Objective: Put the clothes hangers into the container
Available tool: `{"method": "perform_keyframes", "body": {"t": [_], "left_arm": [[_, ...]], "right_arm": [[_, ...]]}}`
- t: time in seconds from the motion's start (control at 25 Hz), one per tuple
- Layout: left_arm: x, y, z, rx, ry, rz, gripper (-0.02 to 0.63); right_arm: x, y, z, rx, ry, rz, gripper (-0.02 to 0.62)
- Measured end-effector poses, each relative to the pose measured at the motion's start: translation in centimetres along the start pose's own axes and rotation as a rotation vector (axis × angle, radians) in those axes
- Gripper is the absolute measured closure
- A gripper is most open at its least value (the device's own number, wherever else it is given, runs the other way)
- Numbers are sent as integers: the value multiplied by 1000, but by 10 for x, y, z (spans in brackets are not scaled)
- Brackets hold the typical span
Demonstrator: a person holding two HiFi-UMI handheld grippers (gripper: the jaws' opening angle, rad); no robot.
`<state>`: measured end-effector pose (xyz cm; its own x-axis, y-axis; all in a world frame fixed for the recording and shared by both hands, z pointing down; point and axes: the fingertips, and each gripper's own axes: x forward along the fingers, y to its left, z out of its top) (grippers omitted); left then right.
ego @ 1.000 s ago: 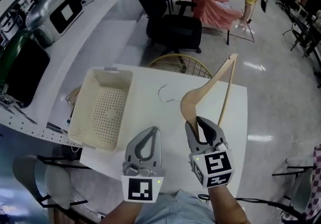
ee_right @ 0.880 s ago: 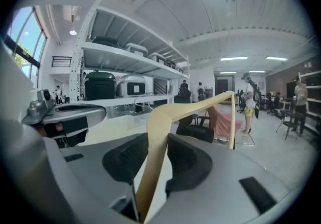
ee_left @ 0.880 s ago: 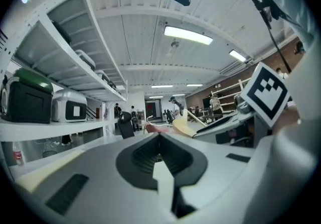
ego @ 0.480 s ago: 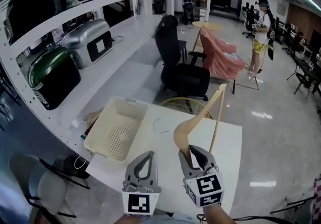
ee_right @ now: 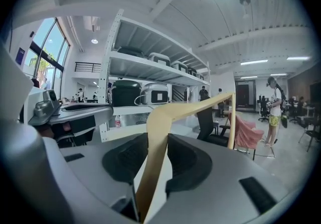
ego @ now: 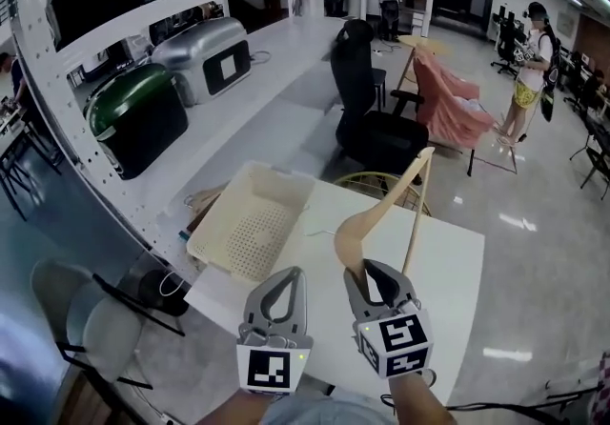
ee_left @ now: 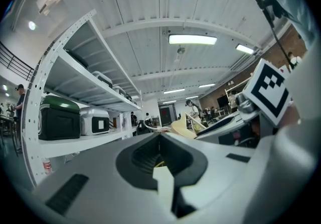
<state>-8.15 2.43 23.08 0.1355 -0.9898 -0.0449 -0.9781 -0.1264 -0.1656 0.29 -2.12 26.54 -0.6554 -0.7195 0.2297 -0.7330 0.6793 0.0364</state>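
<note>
A light wooden clothes hanger (ego: 381, 213) stands tilted above the white table (ego: 443, 271), one arm pointing up and away. My right gripper (ego: 359, 271) is shut on its lower arm; in the right gripper view the hanger (ee_right: 190, 109) runs up between the jaws of the right gripper (ee_right: 156, 137). My left gripper (ego: 292, 273) hovers beside it on the left, shut and holding nothing, as the left gripper view (ee_left: 160, 136) also shows. A cream perforated container (ego: 250, 237) sits on the table's far left corner, ahead and left of both grippers.
A black office chair (ego: 376, 128) and a round yellow wire frame (ego: 367, 187) stand just beyond the table. White shelves with cooker-like appliances (ego: 143, 118) run along the left. A grey chair (ego: 67, 304) is at lower left. A person (ego: 534, 61) stands far right.
The head view has tipped upward, so more of the shelves and room shows. Both grippers keep their places side by side, and the hanger stays in the right gripper.
</note>
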Motion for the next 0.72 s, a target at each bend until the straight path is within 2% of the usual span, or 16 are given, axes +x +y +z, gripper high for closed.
{"method": "perform_keyframes", "body": {"t": [0.16,0.36,0.52,0.72], "left_arm": [[5,27,-18,-31,20,-6,594],[22,77,-45,-67,47,-42,594],[41,117,-44,-52,25,-110,594],[69,160,-37,-28,-19,-197,594]], "right_arm": [[26,15,-7,13,27,1,468],[72,29,-16,29,75,-53,468],[106,42,-6,48,98,-116,468],[156,60,24,48,67,-174,468]]}}
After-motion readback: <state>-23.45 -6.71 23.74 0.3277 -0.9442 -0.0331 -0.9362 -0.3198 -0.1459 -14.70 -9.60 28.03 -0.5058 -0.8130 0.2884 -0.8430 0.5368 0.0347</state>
